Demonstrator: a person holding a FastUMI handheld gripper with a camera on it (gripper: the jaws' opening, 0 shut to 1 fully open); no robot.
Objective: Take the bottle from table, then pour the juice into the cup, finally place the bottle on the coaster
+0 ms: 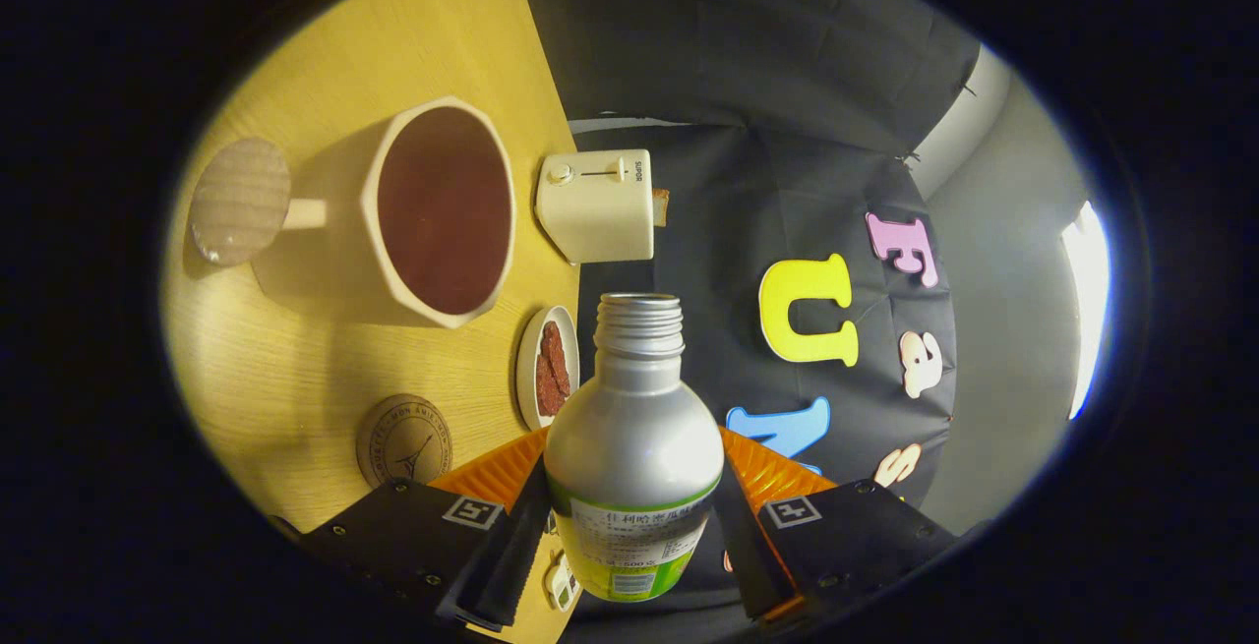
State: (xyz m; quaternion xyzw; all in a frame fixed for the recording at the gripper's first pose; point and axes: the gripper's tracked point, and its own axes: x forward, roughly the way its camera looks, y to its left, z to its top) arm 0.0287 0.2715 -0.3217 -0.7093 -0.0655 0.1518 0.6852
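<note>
Tabletop (325, 44) of pale wood runs tilted across the scene, lying off to one side of the gripper, with the dark cloth wall of the booth taking up the other side beyond the fingers.

Next in size is the bottle (634, 438), silver with a green-edged label and an open threaded neck with no cap on it. It sits between the two fingers of the gripper (631, 536), which are closed in against its sides and hold it by the lower body, neck pointing forward away from the gripper.

Ahead of the bottle's neck and off to the table side stands a cream cup (433, 211) with angled facets and a handle, its inside showing a dark reddish brown. Just beyond the cup's handle lies a round light-wood disc (239, 200).

Further ahead, just past the neck, a cream toaster (597, 204) stands at the table's edge with a slice of bread poking from its slot.

Near the bottle's shoulder sits a small white plate (526, 369) carrying dark red slices.

Close to the fingers on the table side lies a round cork coaster (403, 439) with a printed design, well apart from the cup.
</note>
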